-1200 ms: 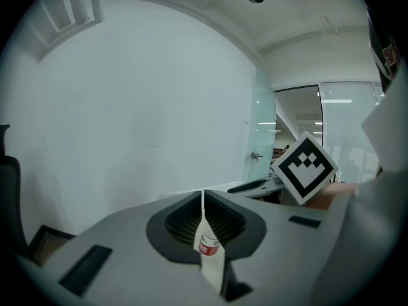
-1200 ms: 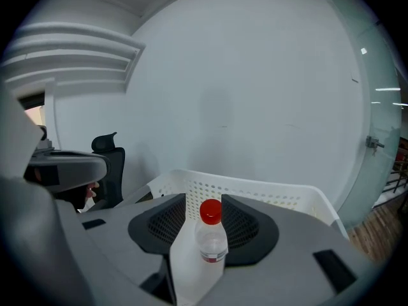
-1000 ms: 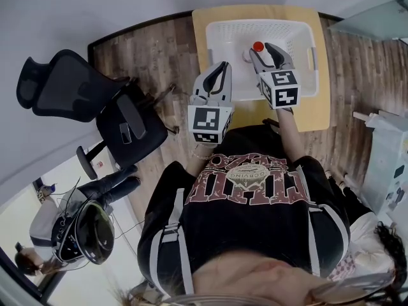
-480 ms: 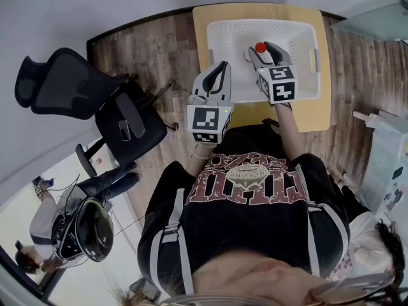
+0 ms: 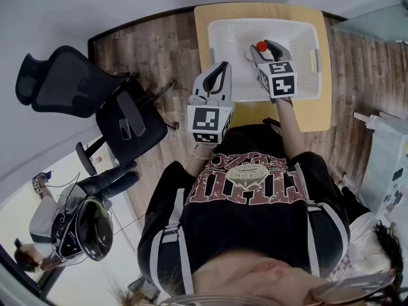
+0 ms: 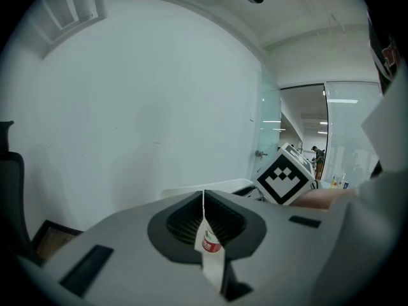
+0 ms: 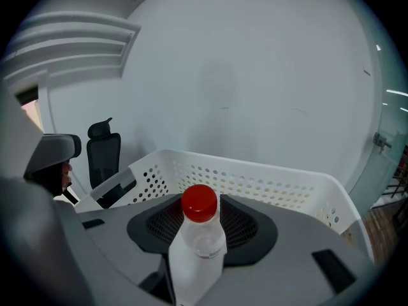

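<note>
Bottle (image 7: 201,238), clear with a red cap (image 7: 199,203), stands upright in the right claw (image 7: 199,260), whose two white fingers pinch it on either side just under the neck. A white perforated basket (image 7: 268,183) lies ahead of and below this claw, its far wall rising behind the cap, and it rests on a small wooden table (image 5: 205,24). From where I stand the bottle hangs over the basket's near half and touches no part of it that I can see.

Off to that claw's left, beside the basket rather than over it, the left claw (image 6: 204,234) is raised with its fingers pressed together. It carries nothing I can make out beyond a small red-and-white mark on the closed tips. A black office chair (image 5: 70,88) stands well out beyond its left.

As I judge it, the grip is high and narrow, so the bottle could swing or slip. A firm, even squeeze suits it, with the bottle held plumb and its base kept clear of the basket's rim and walls. The closed left claw is best kept outside the rim, away from the right one.
</note>
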A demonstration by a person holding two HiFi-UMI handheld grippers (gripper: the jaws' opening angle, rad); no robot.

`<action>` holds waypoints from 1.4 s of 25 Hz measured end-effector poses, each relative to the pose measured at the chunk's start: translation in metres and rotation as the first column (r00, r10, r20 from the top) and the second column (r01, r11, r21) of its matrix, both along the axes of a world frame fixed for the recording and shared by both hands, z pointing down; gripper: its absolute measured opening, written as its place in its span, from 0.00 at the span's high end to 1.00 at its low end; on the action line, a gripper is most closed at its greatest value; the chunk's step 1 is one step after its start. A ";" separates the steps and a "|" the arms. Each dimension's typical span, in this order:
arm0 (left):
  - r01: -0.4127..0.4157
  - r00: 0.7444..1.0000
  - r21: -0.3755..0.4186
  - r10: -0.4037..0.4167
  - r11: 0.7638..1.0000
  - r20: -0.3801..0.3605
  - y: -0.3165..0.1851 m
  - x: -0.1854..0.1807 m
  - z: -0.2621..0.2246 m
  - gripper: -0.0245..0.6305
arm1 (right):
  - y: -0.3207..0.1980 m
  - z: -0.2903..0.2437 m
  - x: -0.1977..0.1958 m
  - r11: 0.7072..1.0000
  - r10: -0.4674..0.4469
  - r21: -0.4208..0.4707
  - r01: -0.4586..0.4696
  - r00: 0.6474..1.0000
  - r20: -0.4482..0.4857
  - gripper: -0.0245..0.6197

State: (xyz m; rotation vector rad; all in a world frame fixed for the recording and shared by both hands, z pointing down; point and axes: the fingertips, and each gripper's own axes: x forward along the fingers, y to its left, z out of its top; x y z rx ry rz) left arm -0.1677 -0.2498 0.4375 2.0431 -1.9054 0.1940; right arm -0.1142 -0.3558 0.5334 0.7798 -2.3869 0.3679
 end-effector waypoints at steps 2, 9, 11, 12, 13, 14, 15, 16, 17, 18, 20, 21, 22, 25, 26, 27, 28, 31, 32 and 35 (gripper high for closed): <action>0.002 1.000 0.003 -0.002 1.000 0.001 0.001 0.000 -0.002 0.89 | 0.001 -0.002 -0.001 1.000 -0.001 0.004 0.001 1.000 -0.002 0.68; 0.006 1.000 0.017 -0.006 1.000 0.004 0.007 0.000 -0.006 0.89 | 0.002 -0.005 0.003 1.000 0.015 0.024 -0.015 1.000 -0.001 0.70; 0.008 1.000 0.018 -0.008 1.000 0.004 0.009 0.000 -0.007 0.89 | 0.002 -0.005 0.005 1.000 0.012 0.027 -0.012 1.000 0.000 0.70; 0.008 1.000 0.018 -0.009 1.000 0.004 0.010 0.000 -0.007 0.89 | 0.003 -0.006 0.005 1.000 0.012 0.028 -0.012 1.000 0.004 0.70; 0.009 1.000 0.018 -0.009 1.000 0.004 0.011 0.000 -0.007 0.89 | 0.003 -0.007 0.006 0.999 0.012 0.030 -0.012 1.000 0.009 0.70; 0.008 1.000 0.018 -0.008 1.000 0.005 0.012 0.000 -0.007 0.89 | 0.004 -0.008 0.006 0.999 0.009 0.033 -0.010 1.000 0.013 0.70; 0.008 1.000 0.019 -0.008 1.000 0.005 0.012 0.001 -0.008 0.89 | 0.005 -0.009 0.006 0.999 0.005 0.037 -0.006 1.000 0.016 0.70; 0.007 1.000 0.022 -0.007 1.000 0.006 0.013 0.002 -0.008 0.89 | 0.006 -0.010 0.007 0.999 -0.001 0.041 0.000 1.000 0.018 0.70; 0.005 1.000 0.025 -0.005 1.000 0.006 0.013 0.003 -0.009 0.89 | 0.008 -0.011 0.007 0.999 -0.008 0.046 0.007 1.000 0.019 0.70; 0.004 1.000 0.027 -0.004 1.000 0.006 0.013 0.004 -0.009 0.89 | 0.009 -0.012 0.007 0.999 -0.015 0.050 0.014 1.000 0.020 0.70; 0.001 1.000 0.027 -0.001 1.000 0.006 0.014 0.006 -0.009 0.89 | 0.012 -0.015 0.007 0.998 -0.030 0.062 0.028 0.999 0.026 0.70; -0.001 1.000 0.026 0.000 1.000 0.006 0.014 0.006 -0.009 0.89 | 0.013 -0.018 0.007 0.997 -0.037 0.067 0.035 0.999 0.031 0.70; -0.002 1.000 0.027 0.002 1.000 0.006 0.014 0.007 -0.009 0.89 | 0.015 -0.021 0.006 0.996 -0.045 0.073 0.042 0.998 0.037 0.70; -0.007 1.000 0.029 0.006 1.000 0.006 0.016 0.009 -0.010 0.89 | 0.020 -0.030 0.006 0.994 -0.063 0.094 0.058 0.997 0.049 0.70; -0.008 1.000 0.030 0.008 1.000 0.006 0.017 0.010 -0.011 0.89 | 0.021 -0.033 0.006 0.993 -0.067 0.101 0.061 0.996 0.054 0.70; -0.011 1.000 0.032 0.010 0.999 0.006 0.017 0.010 -0.011 0.89 | 0.022 -0.036 0.006 0.992 -0.071 0.108 0.064 0.996 0.059 0.70; -0.013 1.000 0.035 0.013 0.999 0.006 0.017 0.011 -0.012 0.89 | 0.022 -0.039 0.006 0.991 -0.074 0.115 0.066 0.995 0.065 0.70; -0.018 1.000 0.039 0.018 0.999 0.007 0.020 0.013 -0.012 0.89 | 0.026 -0.050 0.007 0.990 -0.079 0.127 0.068 0.993 0.084 0.70; -0.020 1.000 0.040 0.019 0.999 0.007 0.021 0.014 -0.013 0.89 | 0.027 -0.054 0.008 0.989 -0.080 0.130 0.067 0.993 0.092 0.70; -0.024 1.000 0.045 0.024 0.999 0.008 0.023 0.015 -0.014 0.89 | 0.030 -0.067 0.012 0.988 -0.078 0.140 0.061 0.990 0.118 0.70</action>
